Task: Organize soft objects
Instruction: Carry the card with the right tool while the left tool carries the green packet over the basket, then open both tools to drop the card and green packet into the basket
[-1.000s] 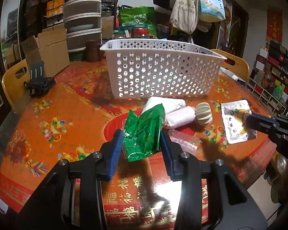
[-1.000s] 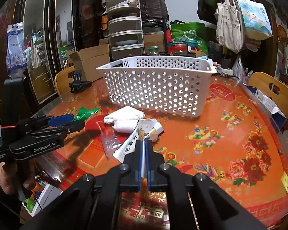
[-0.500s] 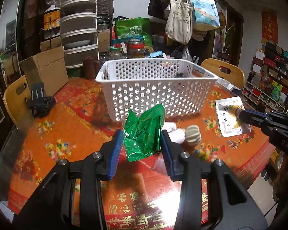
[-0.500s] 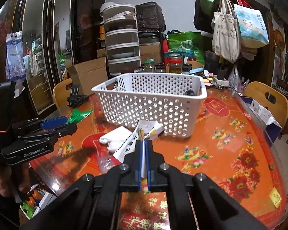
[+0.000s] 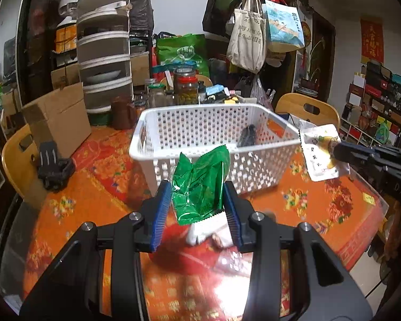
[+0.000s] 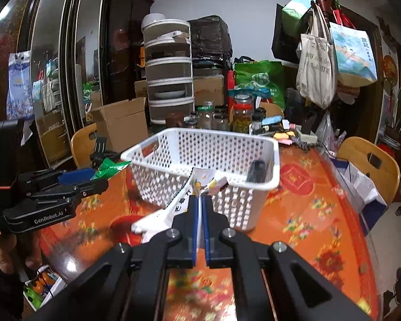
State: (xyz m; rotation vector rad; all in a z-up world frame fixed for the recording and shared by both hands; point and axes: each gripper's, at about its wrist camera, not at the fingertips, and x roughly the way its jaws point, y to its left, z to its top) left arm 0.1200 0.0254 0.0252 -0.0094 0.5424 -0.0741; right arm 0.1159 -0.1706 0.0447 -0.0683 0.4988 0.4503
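Green foil: a crinkled packet (image 5: 200, 187) stands upright between the blue pads (image 5: 161, 211) of the left gripper (image 5: 197, 214), pinched at both sides and lifted off the table (image 5: 93, 200). The right gripper (image 6: 199, 227) has its pads pressed together on the edge of a white pouch (image 6: 189, 200), printed with black characters and yellow fruit, which hangs in the air beside the basket's near right corner in the left view. Below the green packet a white bundle (image 5: 208, 227) lies on the orange floral cloth. Just beyond both grippers sits the white perforated basket (image 5: 214, 125), with one dark object (image 5: 247, 135) inside at its right end. Past it stand glass jars (image 5: 185, 91), a cardboard box (image 5: 57, 123), stacked drawers (image 5: 104, 61) and hanging tote bags (image 5: 247, 40).
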